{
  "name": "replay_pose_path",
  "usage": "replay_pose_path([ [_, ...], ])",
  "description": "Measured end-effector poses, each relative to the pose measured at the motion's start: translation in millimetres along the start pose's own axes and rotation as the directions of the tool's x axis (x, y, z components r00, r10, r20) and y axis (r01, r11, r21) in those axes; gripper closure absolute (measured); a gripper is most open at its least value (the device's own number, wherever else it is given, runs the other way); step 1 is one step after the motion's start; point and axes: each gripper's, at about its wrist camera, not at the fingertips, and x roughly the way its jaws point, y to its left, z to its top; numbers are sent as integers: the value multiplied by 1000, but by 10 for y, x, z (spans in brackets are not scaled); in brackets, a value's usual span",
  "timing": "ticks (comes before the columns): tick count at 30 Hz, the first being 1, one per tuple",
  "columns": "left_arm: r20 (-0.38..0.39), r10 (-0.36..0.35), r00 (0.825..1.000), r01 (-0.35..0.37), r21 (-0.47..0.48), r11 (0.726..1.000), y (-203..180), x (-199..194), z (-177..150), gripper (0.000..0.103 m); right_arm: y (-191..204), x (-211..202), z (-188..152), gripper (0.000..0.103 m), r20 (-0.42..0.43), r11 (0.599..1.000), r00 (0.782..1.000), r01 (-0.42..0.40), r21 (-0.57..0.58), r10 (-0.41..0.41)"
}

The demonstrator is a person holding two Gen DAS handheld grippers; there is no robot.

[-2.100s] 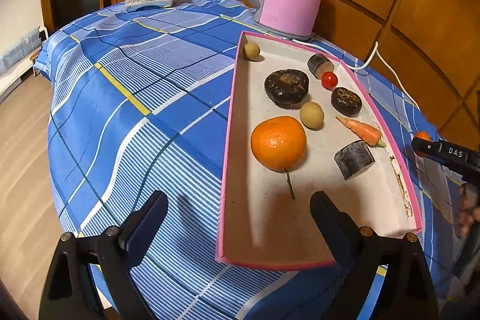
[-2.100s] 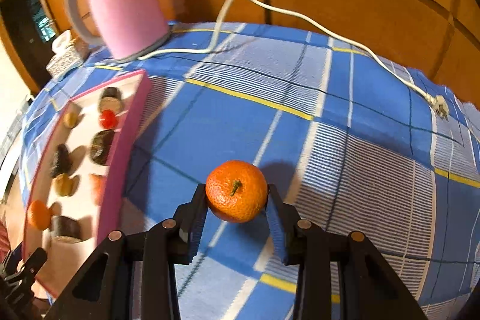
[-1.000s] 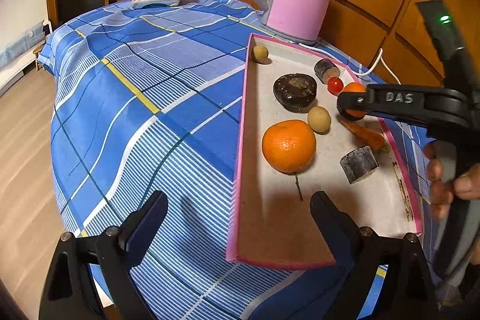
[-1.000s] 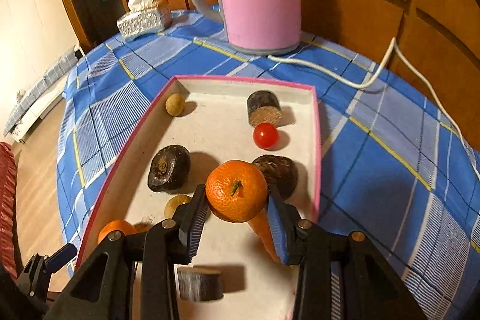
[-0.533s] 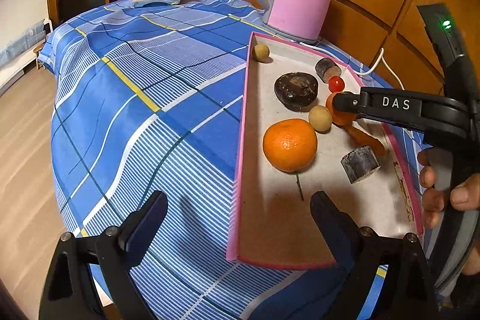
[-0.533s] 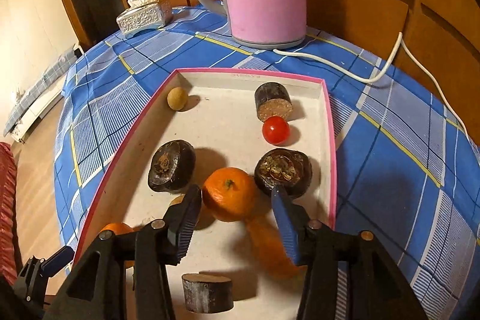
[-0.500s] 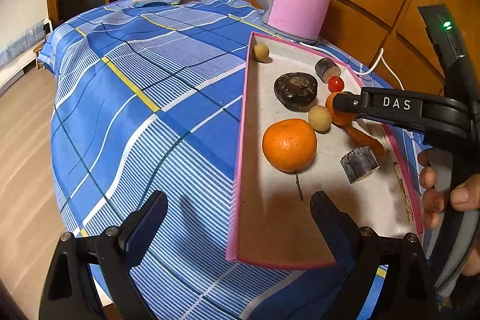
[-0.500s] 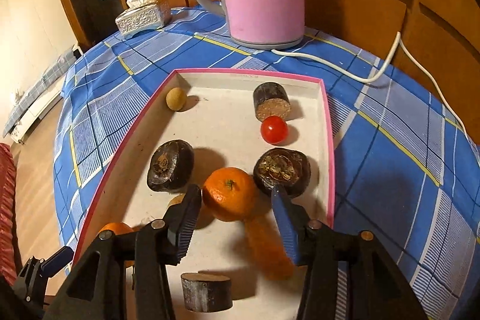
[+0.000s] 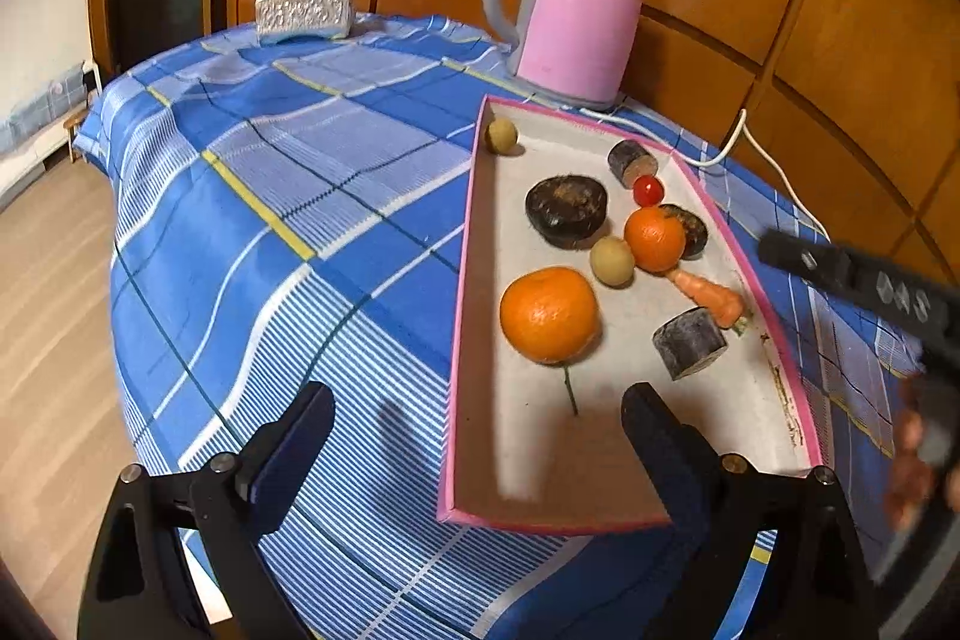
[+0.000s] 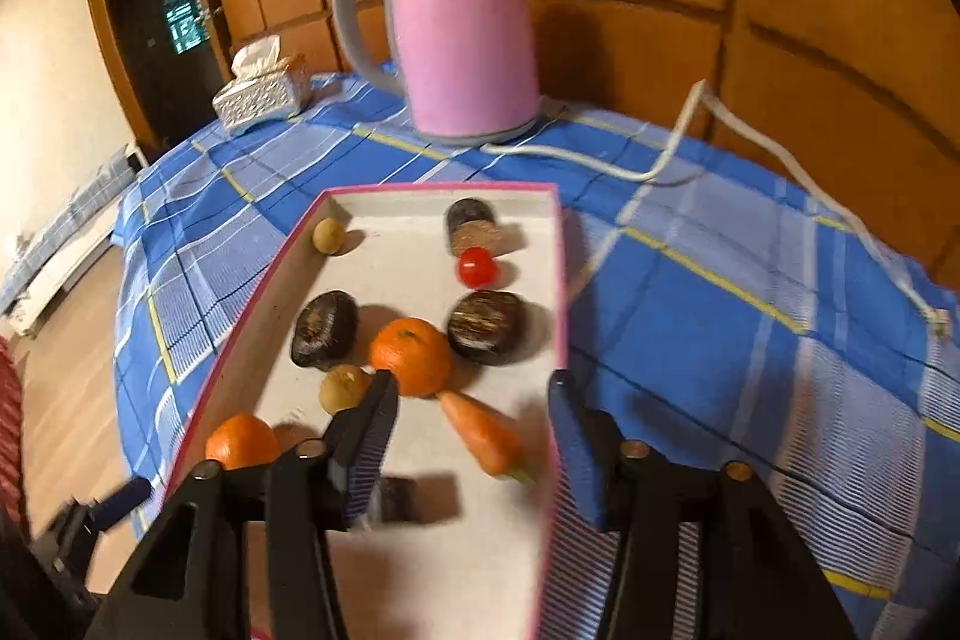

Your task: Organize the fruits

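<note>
Right tool just opening — empty, small tangerine in tray

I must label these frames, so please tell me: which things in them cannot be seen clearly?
- Dark cut block: right wrist view, blurred and half behind the right claw finger.
- Right claw tips: left wrist view, cut off; only a blurred bar shows.
- Hand: left wrist view, blurred at the right edge.
- Tray near end: right wrist view, hidden by the claw.
</note>
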Motion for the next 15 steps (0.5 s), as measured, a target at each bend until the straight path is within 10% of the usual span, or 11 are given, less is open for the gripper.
replay_pose_path([
  [15,77,43,996,-49,84,995,-230,-311,5,0,-232,-535,-710,35,45,972,977,204,120,-210],
])
